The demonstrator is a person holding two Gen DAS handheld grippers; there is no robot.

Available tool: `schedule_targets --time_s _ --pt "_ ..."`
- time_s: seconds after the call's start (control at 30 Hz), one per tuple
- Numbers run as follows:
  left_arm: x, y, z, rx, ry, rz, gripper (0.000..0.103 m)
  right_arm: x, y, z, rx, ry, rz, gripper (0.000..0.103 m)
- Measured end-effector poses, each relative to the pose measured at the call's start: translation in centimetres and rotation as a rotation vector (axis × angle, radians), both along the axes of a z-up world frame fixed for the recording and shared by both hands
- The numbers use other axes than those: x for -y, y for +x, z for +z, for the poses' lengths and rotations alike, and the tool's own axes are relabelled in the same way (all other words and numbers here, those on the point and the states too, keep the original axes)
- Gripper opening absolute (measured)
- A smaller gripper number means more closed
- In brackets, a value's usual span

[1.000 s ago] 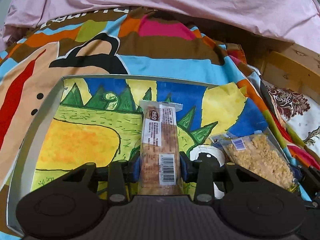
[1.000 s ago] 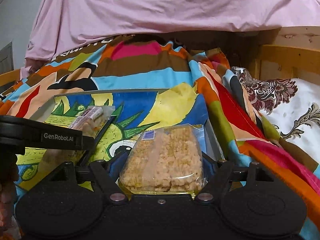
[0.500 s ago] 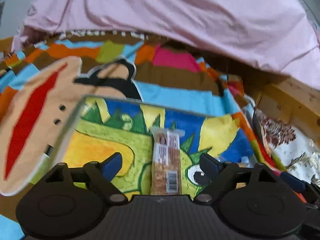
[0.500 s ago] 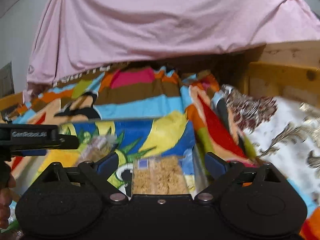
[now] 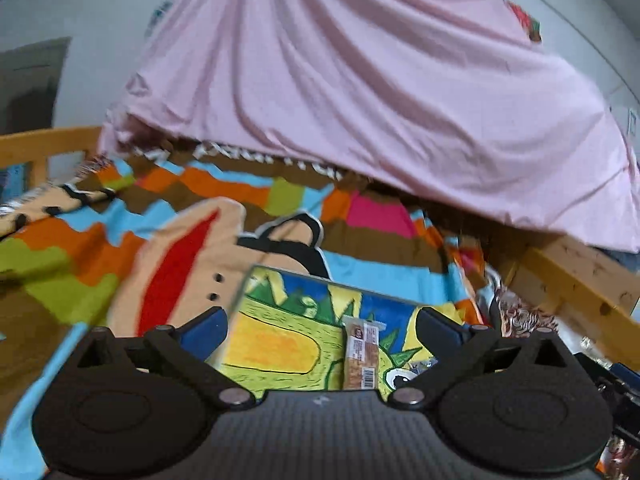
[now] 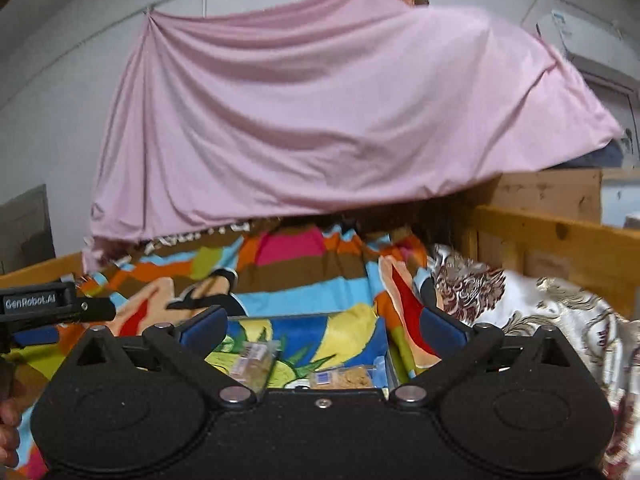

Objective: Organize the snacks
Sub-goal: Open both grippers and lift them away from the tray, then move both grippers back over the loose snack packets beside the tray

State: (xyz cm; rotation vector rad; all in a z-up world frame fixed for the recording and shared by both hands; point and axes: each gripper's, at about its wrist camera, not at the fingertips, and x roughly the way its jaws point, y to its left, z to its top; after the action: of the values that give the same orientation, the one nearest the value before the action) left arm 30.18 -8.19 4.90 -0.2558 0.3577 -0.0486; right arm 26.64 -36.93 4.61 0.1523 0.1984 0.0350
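A painted tray [image 5: 280, 344] with a green, yellow and blue picture lies on the colourful blanket. A long snack bar [image 5: 361, 354] in a clear wrapper lies on the tray, free of my left gripper [image 5: 320, 328], which is open and raised above it. In the right wrist view the tray [image 6: 320, 332] holds the bar [image 6: 254, 364] at left and a clear pack of crumbly snack [image 6: 346, 378] at right. My right gripper [image 6: 322, 328] is open and empty, lifted above the pack. The left gripper's body [image 6: 44, 308] shows at the left edge.
A pink sheet [image 6: 320, 120] hangs across the back. A wooden bed frame [image 6: 560, 252] runs along the right, with a white floral cloth [image 6: 520, 304] beside the blanket [image 5: 100, 248]. A wooden rail [image 5: 44, 144] is at the left.
Both grippers opened and let go: the bar and the crumbly pack now lie on the tray. Both grippers then lifted and drew back, so the tray looks smaller and lower.
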Motion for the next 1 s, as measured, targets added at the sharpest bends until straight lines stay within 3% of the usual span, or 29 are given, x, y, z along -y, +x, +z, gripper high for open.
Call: schedule_targets --time_s 0.33,0.5,0.63,1.0 --pt "-2.1 -8.9 0.8 0.048 0.061 -0.004 0.102 -1.8 -9.6 1.0 0.029 -0.051 0.012 0.102" --pt "-2.9 -12.3 -0.4 0.008 0.087 -0.038 0.102 -3.2 -13.0 0.0 0.012 -0.090 0.022 0.102" --pt "-3.9 -15.1 -1.7 0.022 0.095 -0.050 0.103 -4.3 -14.9 -0.9 -0.016 -0.096 -0.003 0.102" --pt "-5.7 -17.1 -4.2 -0.014 0.142 -0.065 0.103 -6.5 -17.5 -3.3 -0.098 -0.137 -0.018 0.102"
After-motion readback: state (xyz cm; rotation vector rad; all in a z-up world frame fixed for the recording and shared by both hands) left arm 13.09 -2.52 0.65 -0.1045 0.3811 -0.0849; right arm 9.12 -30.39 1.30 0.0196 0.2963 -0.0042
